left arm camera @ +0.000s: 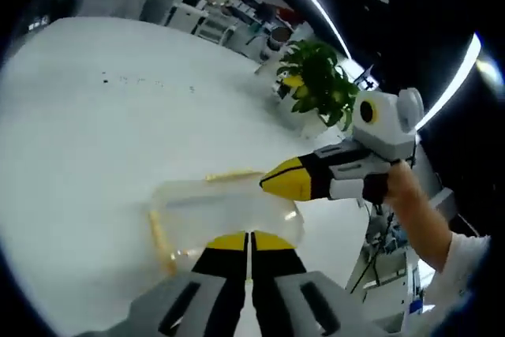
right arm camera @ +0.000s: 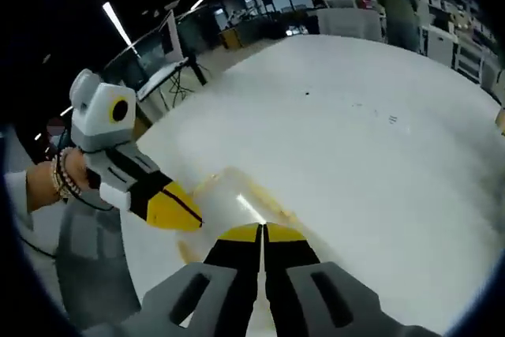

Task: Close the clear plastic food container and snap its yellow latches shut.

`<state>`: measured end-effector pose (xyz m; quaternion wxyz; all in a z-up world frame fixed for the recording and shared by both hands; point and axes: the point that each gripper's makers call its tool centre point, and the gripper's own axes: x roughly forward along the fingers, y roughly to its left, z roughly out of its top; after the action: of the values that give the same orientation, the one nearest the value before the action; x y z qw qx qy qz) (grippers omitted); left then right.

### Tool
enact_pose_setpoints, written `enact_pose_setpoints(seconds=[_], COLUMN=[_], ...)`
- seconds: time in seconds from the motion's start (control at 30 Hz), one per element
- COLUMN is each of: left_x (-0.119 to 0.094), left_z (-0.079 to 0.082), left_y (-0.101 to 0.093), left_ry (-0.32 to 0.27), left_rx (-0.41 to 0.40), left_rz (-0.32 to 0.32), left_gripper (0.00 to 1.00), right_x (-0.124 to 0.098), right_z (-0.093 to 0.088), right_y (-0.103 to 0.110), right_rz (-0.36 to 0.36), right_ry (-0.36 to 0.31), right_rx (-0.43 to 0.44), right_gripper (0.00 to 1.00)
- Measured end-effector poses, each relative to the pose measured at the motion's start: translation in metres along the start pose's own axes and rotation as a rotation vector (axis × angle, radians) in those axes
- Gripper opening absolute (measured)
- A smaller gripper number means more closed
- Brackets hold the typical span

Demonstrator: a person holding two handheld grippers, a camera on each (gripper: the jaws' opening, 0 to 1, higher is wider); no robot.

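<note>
**Two grippers pressing at the container**

You hold both grippers clenched, jaws together and grasping nothing: the left gripper (left arm camera: 251, 244) bears on the near rim of the clear container (left arm camera: 225, 211), and the right gripper (left arm camera: 293, 179) comes in from the right over its lid, likely to push it down. The container lies on the white surface (left arm camera: 95, 132), yellow latch (left arm camera: 233, 174) along its far edge. Open room lies left and far; a plant (left arm camera: 317, 80) stands beyond the surface's far right edge.
</note>
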<state>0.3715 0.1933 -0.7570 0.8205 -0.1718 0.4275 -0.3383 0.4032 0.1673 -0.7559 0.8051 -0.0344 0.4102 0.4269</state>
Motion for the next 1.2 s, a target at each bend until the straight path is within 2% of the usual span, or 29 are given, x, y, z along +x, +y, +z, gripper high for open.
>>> enact_pose_setpoints(seconds=[0.07,0.23,0.33,0.37,0.4,0.5,0.57,0.7,0.77,0.9,0.93,1.0,1.07,1.2], left_x=[0.004,0.008,0.005,0.004,0.002,-0.002,-0.006,-0.007,-0.007,-0.007,-0.006,-0.004,-0.003,-0.007], left_z=[-0.003,-0.02,-0.033,-0.031,-0.035,-0.042,-0.044,-0.052,-0.054,-0.053,-0.053,-0.054,-0.054,-0.047], left_y=[-0.003,-0.01,-0.016,-0.018,-0.017,-0.016,-0.016,-0.018,-0.018,-0.019,-0.02,-0.022,-0.021,-0.027], left_ry=[0.0,0.033,0.056,0.031,0.048,0.056,0.053,0.073,0.078,0.069,0.064,0.066,0.068,0.065], left_rx=[-0.007,0.006,-0.033,-0.064,-0.072,-0.049,-0.064,-0.048,-0.037,-0.027,-0.028,-0.03,-0.023,0.05], left_rz=[-0.006,-0.017,-0.058,-0.07,-0.067,-0.063,-0.065,-0.061,-0.056,-0.048,-0.051,-0.055,-0.053,-0.072], left_gripper=[0.0,0.0,0.0,0.0,0.0,0.0,0.0,0.0,0.0,0.0,0.0,0.0,0.0,0.0], right_x=[0.004,0.012,0.013,0.014,0.014,0.014,0.016,0.022,0.025,0.032,0.034,0.032,0.03,0.021], right_z=[0.002,0.003,0.008,0.012,0.015,0.023,0.026,0.03,0.029,0.012,0.017,0.017,0.018,0.025], right_y=[0.0,-0.001,-0.005,-0.007,-0.01,-0.016,-0.022,-0.032,-0.034,-0.038,-0.04,-0.037,-0.035,-0.026], right_rz=[-0.006,-0.008,-0.015,-0.017,-0.019,-0.025,-0.04,-0.06,-0.062,-0.081,-0.092,-0.069,-0.064,-0.044], right_ry=[0.012,0.042,0.035,0.027,0.017,-0.016,-0.032,-0.037,-0.031,0.058,0.026,0.037,0.038,0.024], right_rx=[-0.042,-0.071,-0.081,-0.074,-0.064,-0.035,-0.008,0.014,0.022,-0.026,-0.041,0.0,0.004,-0.074], right_gripper=[0.0,0.0,0.0,0.0,0.0,0.0,0.0,0.0,0.0,0.0,0.0,0.0,0.0,0.0])
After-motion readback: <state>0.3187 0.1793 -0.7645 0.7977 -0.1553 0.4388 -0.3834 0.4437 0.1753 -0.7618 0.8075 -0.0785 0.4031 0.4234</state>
